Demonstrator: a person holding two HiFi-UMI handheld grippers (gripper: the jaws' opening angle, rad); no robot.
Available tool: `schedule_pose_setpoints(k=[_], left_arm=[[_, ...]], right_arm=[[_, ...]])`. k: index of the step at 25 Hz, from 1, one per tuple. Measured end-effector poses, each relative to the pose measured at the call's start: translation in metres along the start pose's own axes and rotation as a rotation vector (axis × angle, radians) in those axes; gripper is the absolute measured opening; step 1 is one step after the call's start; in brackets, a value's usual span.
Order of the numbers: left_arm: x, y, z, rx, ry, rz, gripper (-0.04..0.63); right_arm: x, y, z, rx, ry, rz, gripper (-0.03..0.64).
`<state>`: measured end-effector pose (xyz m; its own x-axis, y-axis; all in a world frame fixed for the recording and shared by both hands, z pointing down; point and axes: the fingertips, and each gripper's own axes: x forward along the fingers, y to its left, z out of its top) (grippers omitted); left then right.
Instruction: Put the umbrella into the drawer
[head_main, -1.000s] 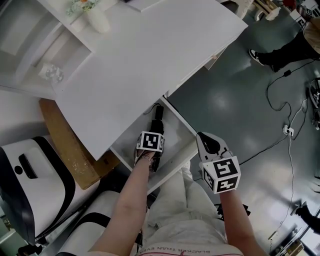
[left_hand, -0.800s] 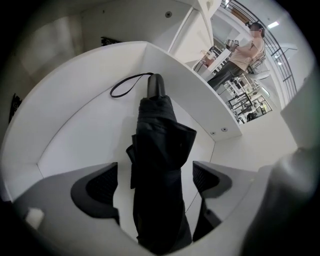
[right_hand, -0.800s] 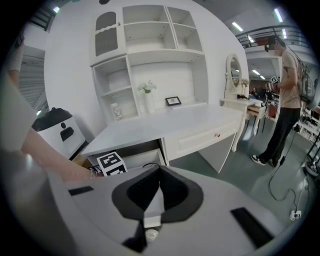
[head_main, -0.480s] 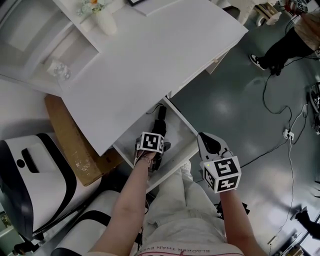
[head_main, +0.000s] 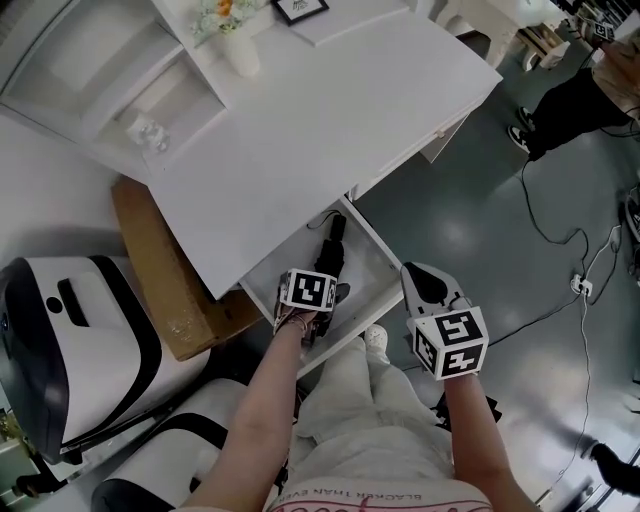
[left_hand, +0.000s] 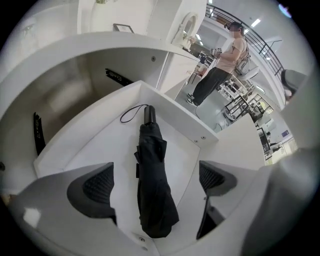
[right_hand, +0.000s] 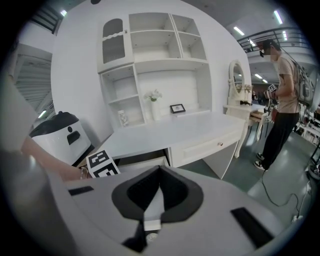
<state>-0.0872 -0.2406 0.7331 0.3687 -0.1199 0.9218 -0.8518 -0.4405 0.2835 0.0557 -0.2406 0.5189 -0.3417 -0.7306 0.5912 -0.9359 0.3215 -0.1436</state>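
- Jaws of the left gripper (left_hand: 155, 182) stand wide apart and hold nothing; both ribbed pads (left_hand: 97, 185) hang clear above the umbrella (left_hand: 151, 175).
- The folded black umbrella lies flat on the floor of the open drawer (left_hand: 95, 145). Its handle points toward the back, and what looks like a wrist loop (left_hand: 131, 114) curls beside the handle.
- The right gripper (right_hand: 159, 170) has its jaws closed tip to tip with nothing between them.
- Only the left gripper view shows the umbrella's full length and the gap on either side of it. In the head view the left marker cube (head_main: 305, 290) covers the umbrella's near end.
- Only the right gripper view shows the desk (right_hand: 165, 132) from the front, with a knobbed drawer front (right_hand: 205, 145) shut beside the open drawer.
- Count: one umbrella, one open drawer, two grippers and two marker cubes. Around them are one vase (head_main: 240, 50) of flowers, one small frame (head_main: 300, 10), one cardboard box (head_main: 160, 270) and one standing person (right_hand: 280, 100).
- The left forearm (head_main: 265, 400) reaches forward over the lap, and its gripper points steeply down into the drawer.
- The right gripper is held just right of the drawer's corner, over the floor. It is angled more shallowly toward the desk, with its cube (head_main: 450, 342) facing up.
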Motion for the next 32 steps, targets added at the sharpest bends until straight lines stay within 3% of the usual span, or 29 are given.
schedule_pose_setpoints(k=[20,32], left_arm=[[-0.093,-0.01,0.038,-0.025,-0.245,0.022,0.529],[-0.155,-0.023,0.06,0.075,-0.417,0.077,0.446]], right_arm=[[-0.025,0.006,0.062,-0.154,-0.095,0.073,0.008],[-0.056,0.009,0.096,-0.235,-0.189,0.097,0.008]])
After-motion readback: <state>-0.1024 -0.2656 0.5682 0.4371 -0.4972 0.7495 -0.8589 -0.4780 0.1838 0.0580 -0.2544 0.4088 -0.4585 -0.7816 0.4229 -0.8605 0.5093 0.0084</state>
